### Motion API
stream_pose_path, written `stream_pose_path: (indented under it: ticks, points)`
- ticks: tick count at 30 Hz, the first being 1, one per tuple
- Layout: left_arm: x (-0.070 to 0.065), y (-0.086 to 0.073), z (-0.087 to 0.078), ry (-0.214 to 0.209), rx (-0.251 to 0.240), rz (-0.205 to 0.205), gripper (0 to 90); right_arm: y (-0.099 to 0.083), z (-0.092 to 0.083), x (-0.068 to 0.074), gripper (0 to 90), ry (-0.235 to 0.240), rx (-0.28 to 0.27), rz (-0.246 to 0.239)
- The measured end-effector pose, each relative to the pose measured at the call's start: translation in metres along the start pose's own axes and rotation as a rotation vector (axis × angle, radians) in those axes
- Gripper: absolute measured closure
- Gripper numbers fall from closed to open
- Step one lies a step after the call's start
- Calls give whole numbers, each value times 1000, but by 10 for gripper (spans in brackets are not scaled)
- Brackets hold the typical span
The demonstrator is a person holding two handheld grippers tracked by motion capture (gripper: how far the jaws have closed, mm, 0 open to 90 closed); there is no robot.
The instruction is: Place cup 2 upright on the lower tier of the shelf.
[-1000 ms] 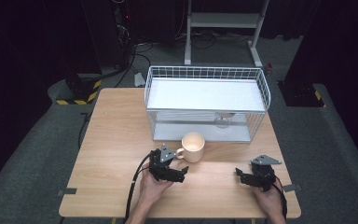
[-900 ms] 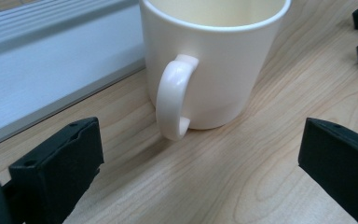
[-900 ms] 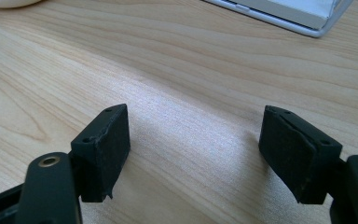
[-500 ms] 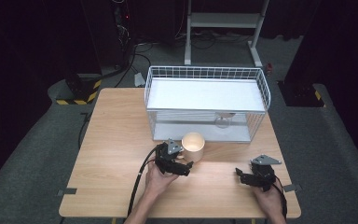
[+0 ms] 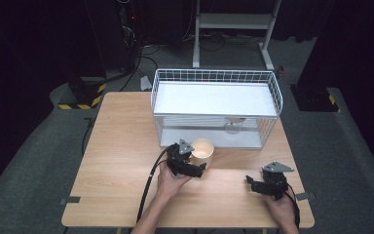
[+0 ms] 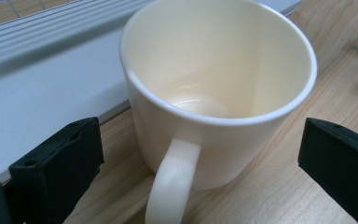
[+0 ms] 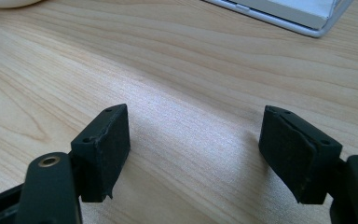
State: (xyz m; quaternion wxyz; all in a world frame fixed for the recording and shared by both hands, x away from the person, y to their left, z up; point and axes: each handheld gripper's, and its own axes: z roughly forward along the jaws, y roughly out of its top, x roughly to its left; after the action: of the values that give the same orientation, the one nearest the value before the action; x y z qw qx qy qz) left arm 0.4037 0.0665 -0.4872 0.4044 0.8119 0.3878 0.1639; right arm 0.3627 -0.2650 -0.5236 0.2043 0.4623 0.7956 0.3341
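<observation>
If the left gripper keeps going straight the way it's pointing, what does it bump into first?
Most likely the cream mug. The left gripper points right at it, jaws open on either side, and the mug's handle faces the gripper, so the handle would probably be touched first. Behind the mug stands the white wire basket.

- High view looks forward and down from above the near side over the whole table.
- Left tongs view sits close, facing the cream mug and white wire basket.
- Right tongs view skims low over bare wood; both tongs views share the basket's base edge with the high view.
</observation>
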Motion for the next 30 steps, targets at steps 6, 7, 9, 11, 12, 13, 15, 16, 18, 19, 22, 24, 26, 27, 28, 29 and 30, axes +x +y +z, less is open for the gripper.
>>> stream_pose_path:
  ticks: [6,7,9,11,12,13,15,16,18,19,22,24,26,27,28,29,30]
  points:
    - [-2,3,4,-14,-13,10,2,0,0,0,249,0,0,0]
    - [-2,4,5,-11,-9,18,2,0,0,0,249,0,0,0]
    - [-3,5,6,-9,-6,24,2,0,0,0,249,0,0,0]
    - [-3,9,9,-5,-5,32,2,0,0,0,249,0,0,0]
    - [-4,12,11,-4,-11,33,2,0,0,0,249,0,0,0]
    - [-4,12,11,-4,-11,33,2,0,0,0,249,0,0,0]
    - [-5,14,13,0,-16,28,3,0,0,0,249,0,0,0]
    - [-6,13,14,2,-12,26,3,0,0,0,249,0,0,0]
    - [-6,13,17,1,-12,21,3,0,0,0,249,0,0,0]
    - [-6,13,18,2,-10,21,3,0,0,0,249,0,0,0]
    - [-7,13,20,4,-13,22,11,0,0,0,249,0,0,0]
    - [-7,14,23,8,-16,11,17,0,0,0,249,0,0,0]
    - [-7,14,24,14,-17,9,27,0,0,0,249,0,0,0]
    - [-7,14,24,14,-17,9,33,0,0,0,249,0,0,0]
    - [-7,14,26,22,-18,16,41,0,0,0,249,0,0,0]
    - [-7,14,26,22,-18,16,46,0,0,0,249,0,0,0]
    - [-7,14,27,28,-14,17,49,0,0,0,248,0,0,0]
